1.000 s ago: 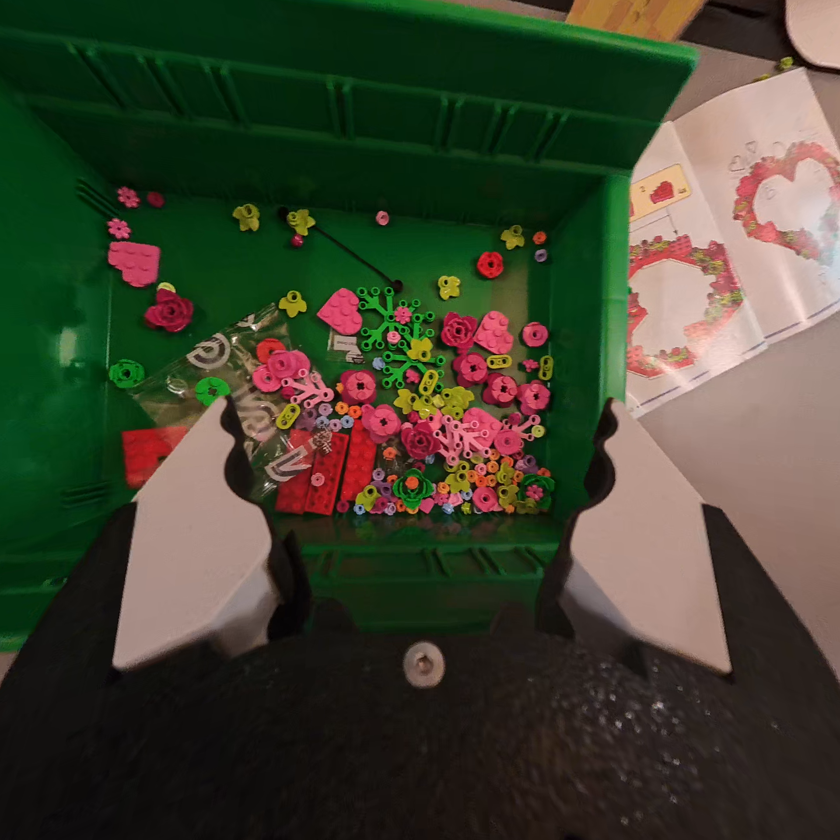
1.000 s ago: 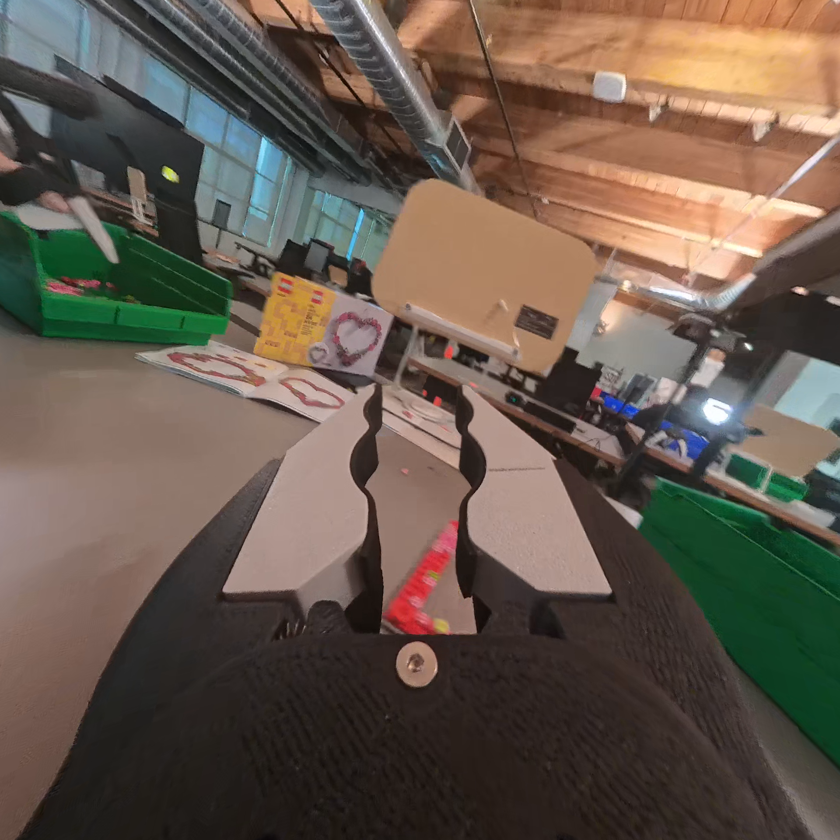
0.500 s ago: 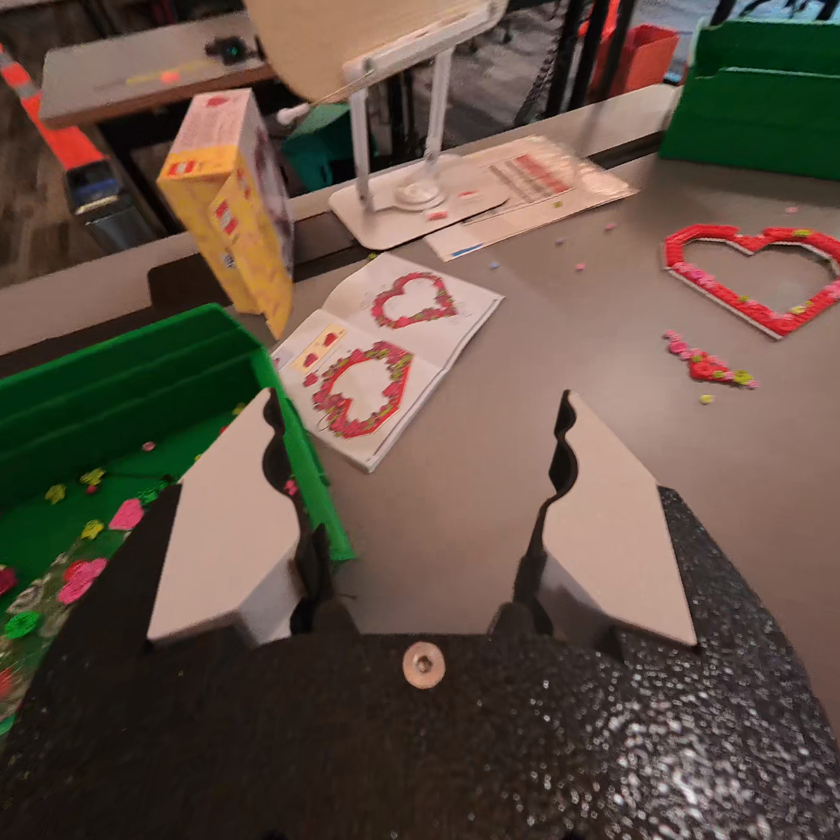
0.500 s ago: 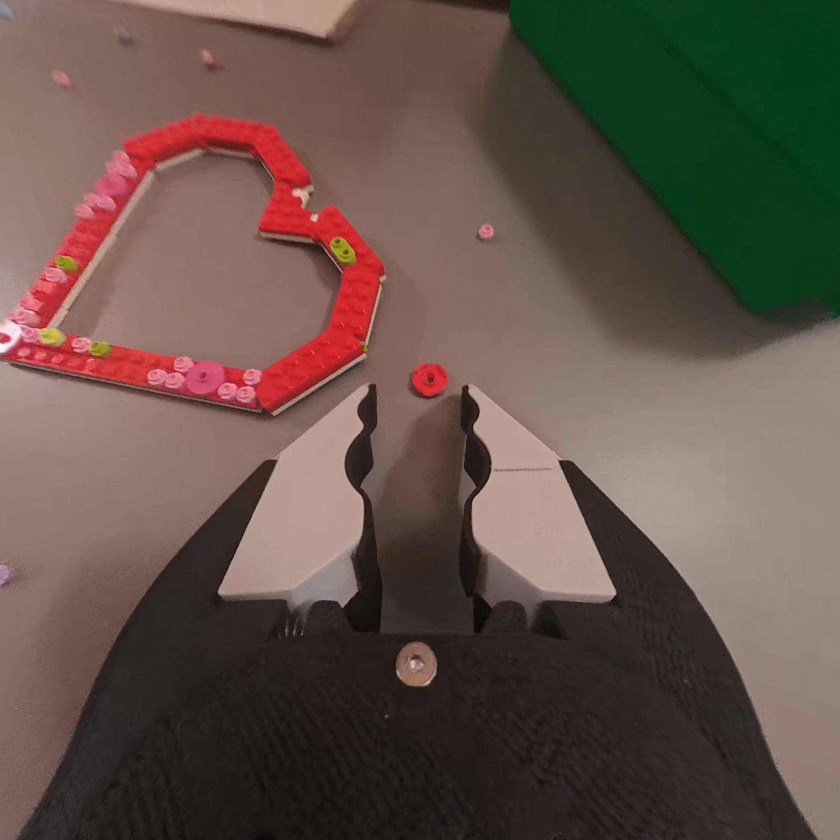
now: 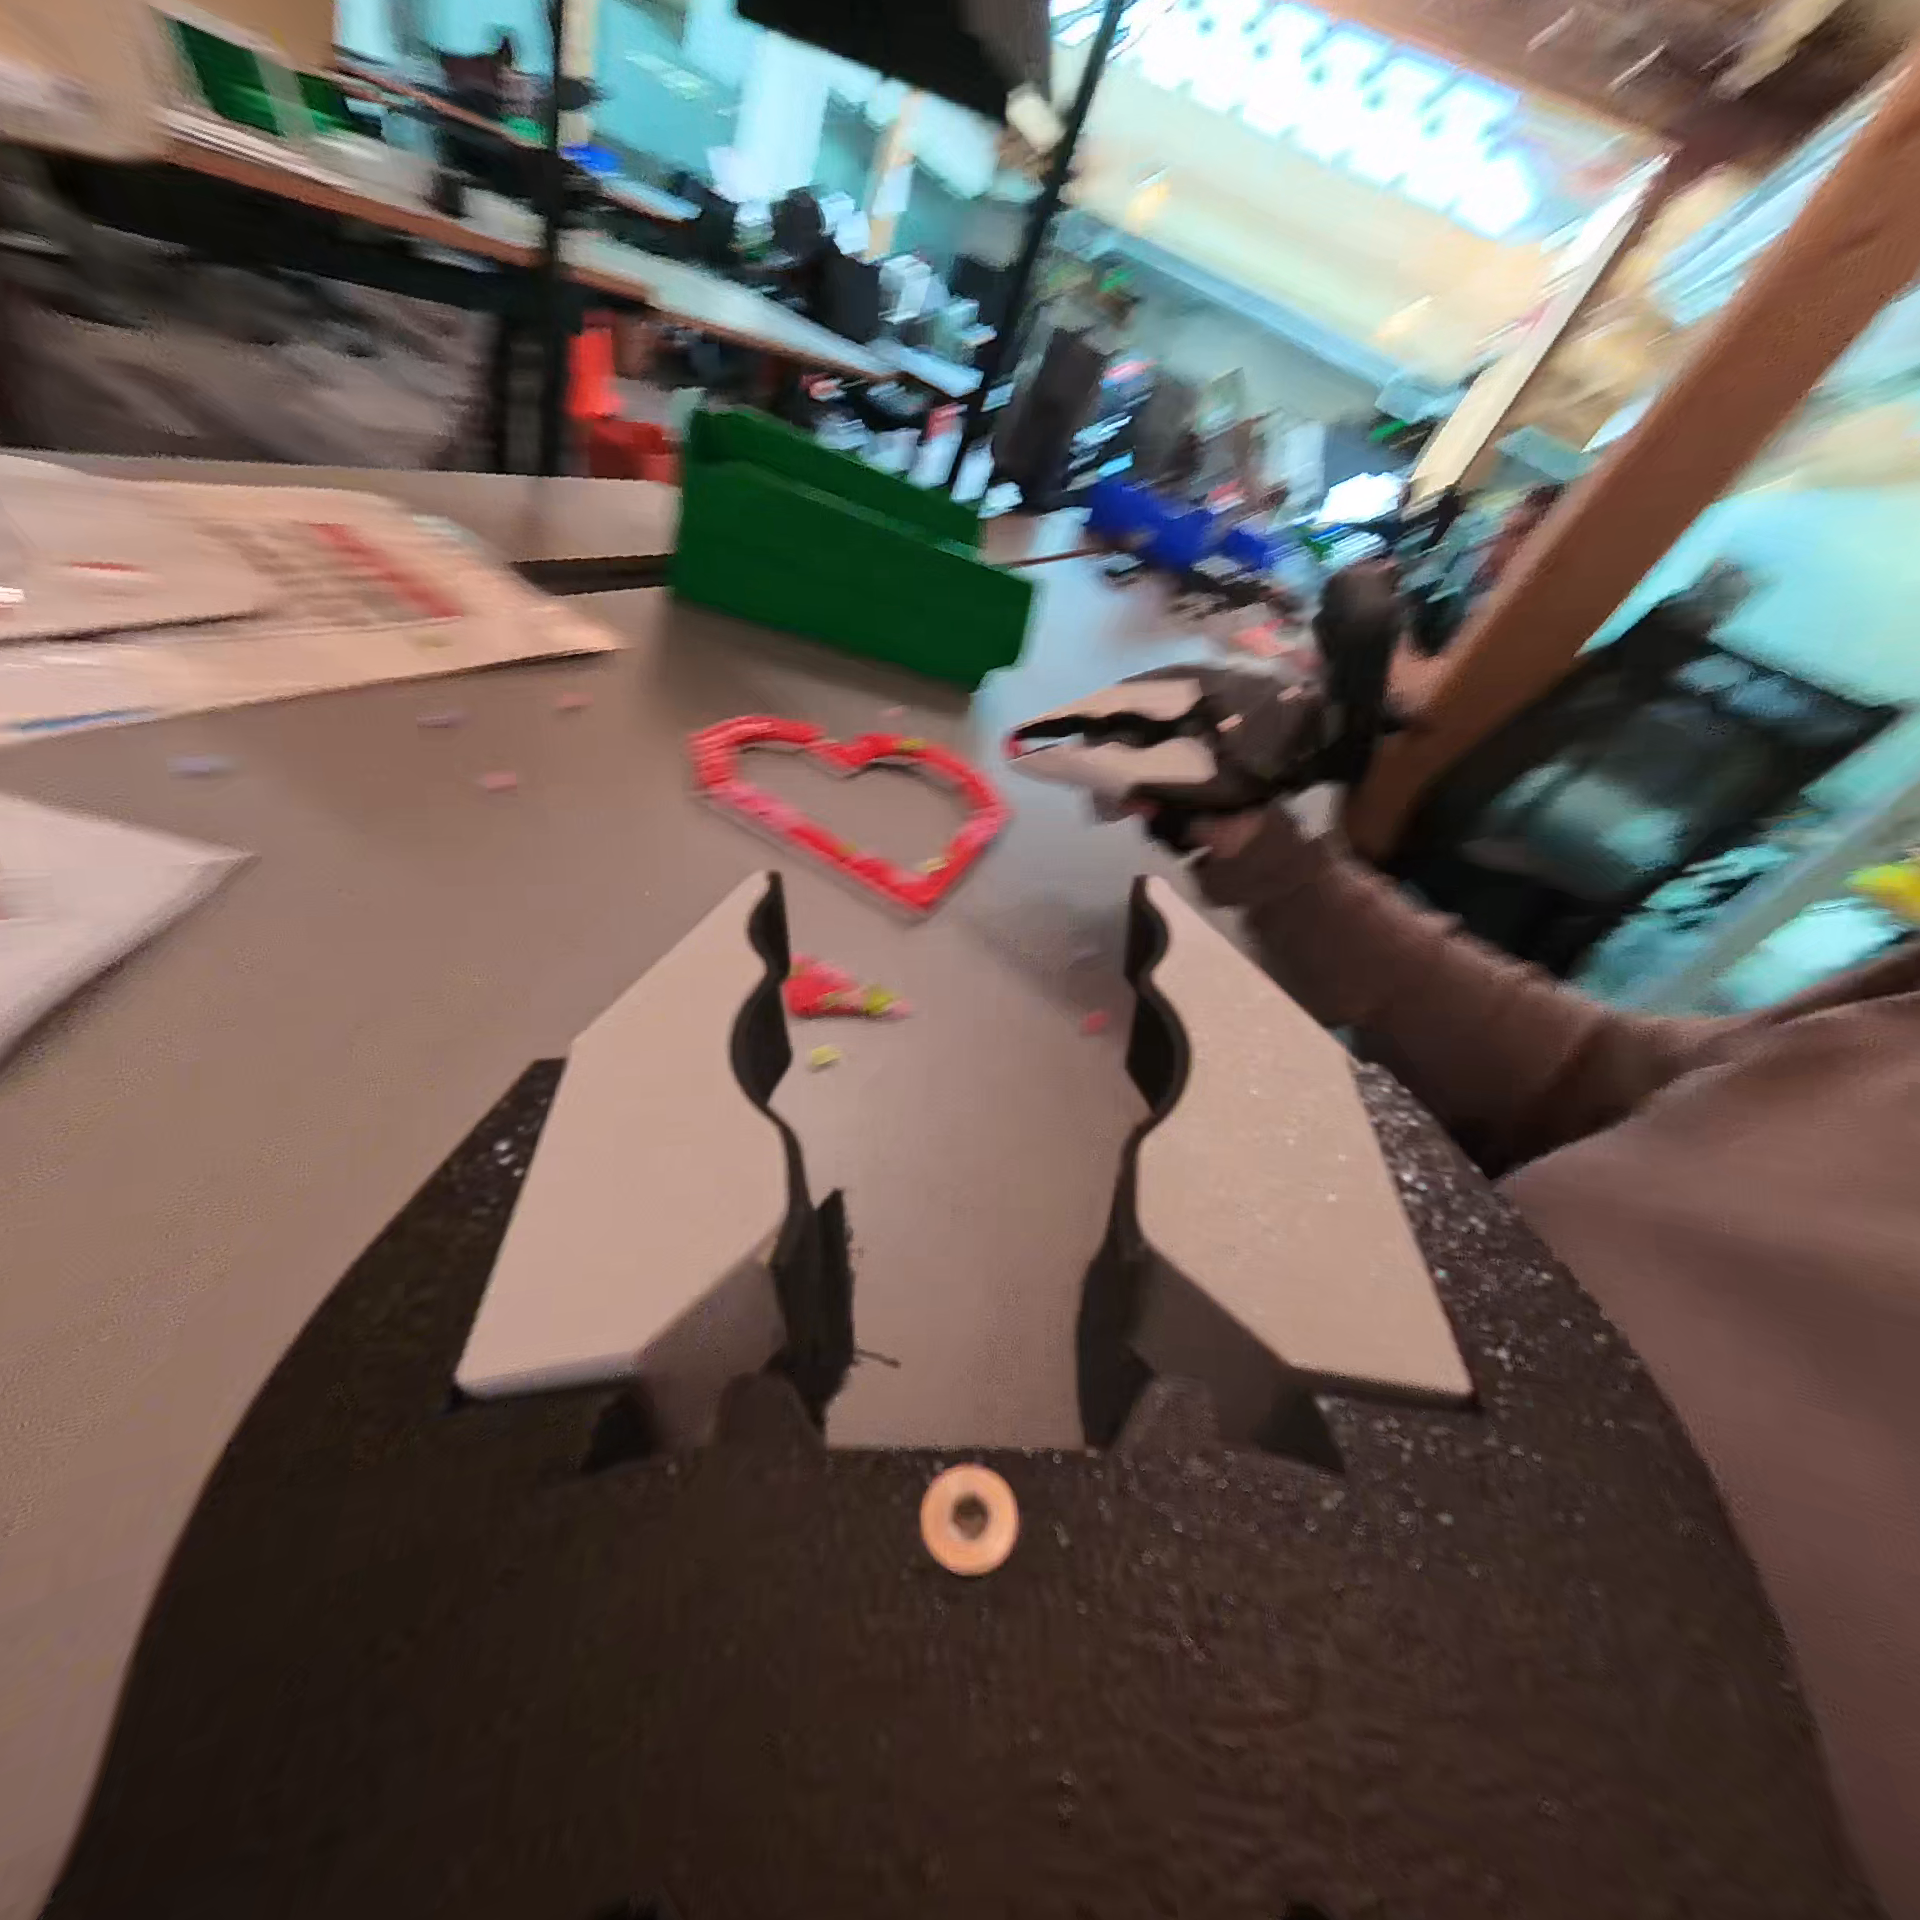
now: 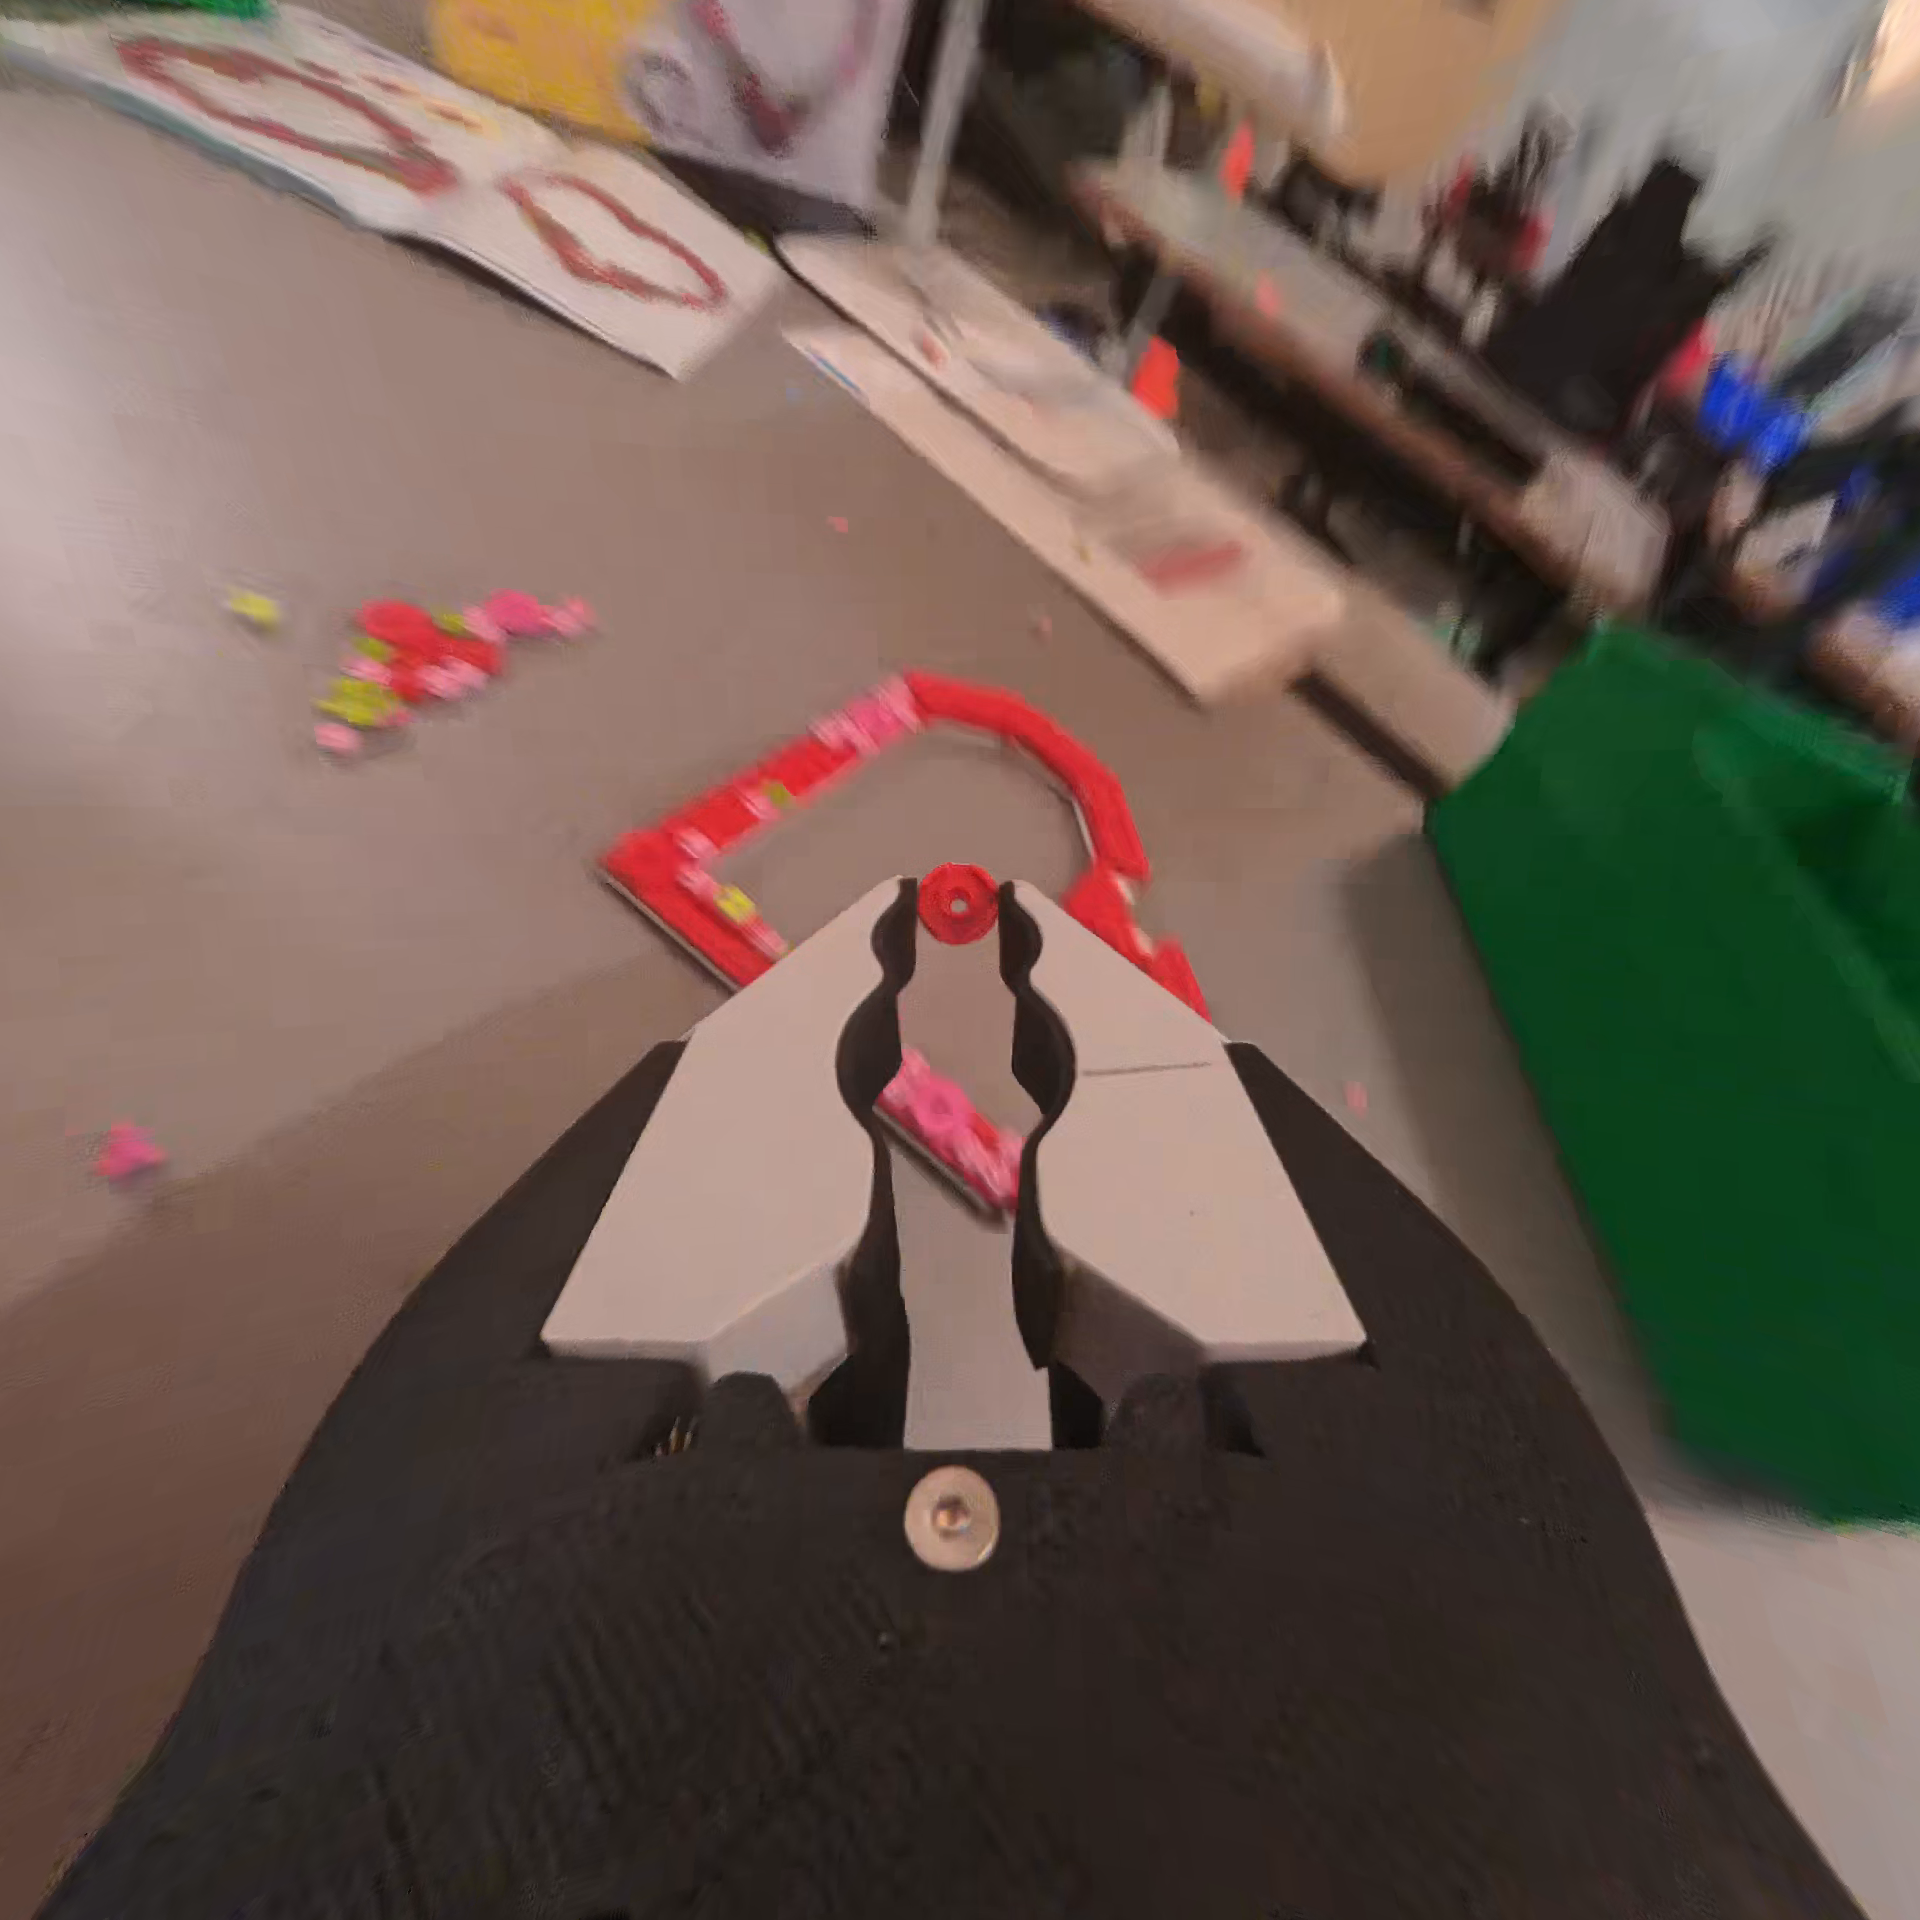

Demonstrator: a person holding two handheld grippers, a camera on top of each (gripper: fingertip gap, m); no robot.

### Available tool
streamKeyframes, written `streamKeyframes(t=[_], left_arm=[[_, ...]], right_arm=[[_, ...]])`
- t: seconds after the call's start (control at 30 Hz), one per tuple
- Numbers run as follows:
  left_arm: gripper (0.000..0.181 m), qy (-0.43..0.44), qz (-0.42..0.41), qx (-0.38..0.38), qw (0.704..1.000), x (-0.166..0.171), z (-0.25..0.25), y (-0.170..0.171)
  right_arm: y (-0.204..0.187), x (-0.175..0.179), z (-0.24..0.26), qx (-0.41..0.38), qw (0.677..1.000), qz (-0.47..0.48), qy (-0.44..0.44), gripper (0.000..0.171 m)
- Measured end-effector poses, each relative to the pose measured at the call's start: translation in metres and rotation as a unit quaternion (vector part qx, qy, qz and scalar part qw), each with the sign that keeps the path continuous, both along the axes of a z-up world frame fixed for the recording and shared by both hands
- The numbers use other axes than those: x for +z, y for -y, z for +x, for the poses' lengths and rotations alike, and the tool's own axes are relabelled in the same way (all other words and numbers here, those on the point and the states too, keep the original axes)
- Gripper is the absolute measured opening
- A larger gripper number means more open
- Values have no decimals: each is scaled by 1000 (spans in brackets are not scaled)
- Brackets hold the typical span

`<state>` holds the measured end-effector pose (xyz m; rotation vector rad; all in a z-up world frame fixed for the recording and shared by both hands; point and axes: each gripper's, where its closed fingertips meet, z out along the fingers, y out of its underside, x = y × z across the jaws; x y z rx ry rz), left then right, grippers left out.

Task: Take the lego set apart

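My right gripper (image 6: 958,902) pinches a small red round stud (image 6: 957,903) at the very tips of its fingers, lifted above the red heart frame (image 6: 883,821), which lies flat out on the open bench, just short of the green bin (image 6: 1704,1091) at the far right edge. My left gripper (image 5: 954,914) is spread wide and holds nothing, low over the bench and aimed at the loose red cluster (image 5: 831,1000) of pieces just ahead of its fingers. The stud is only caught by its rim, so I judge I should keep the squeeze even, carry it level, and let go only once it is well inside a bin. Most of the frame looks unbuilt yet, with pink and lime bits scattered around it.
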<state>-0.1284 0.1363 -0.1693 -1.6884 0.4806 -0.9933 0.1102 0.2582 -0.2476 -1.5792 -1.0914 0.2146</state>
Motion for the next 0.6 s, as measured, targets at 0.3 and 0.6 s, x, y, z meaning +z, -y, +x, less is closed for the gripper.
streamKeyframes(t=[0.3, 0.6], left_arm=[[40, 87, -83, -166, 979, -15, 94, 0], [21, 102, -82, -204, 970, -9, 97, 14]], right_arm=[[113, 67, -138, 207, 937, 274, 66, 14], [136, 75, -163, 260, 915, 298, 78, 13]])
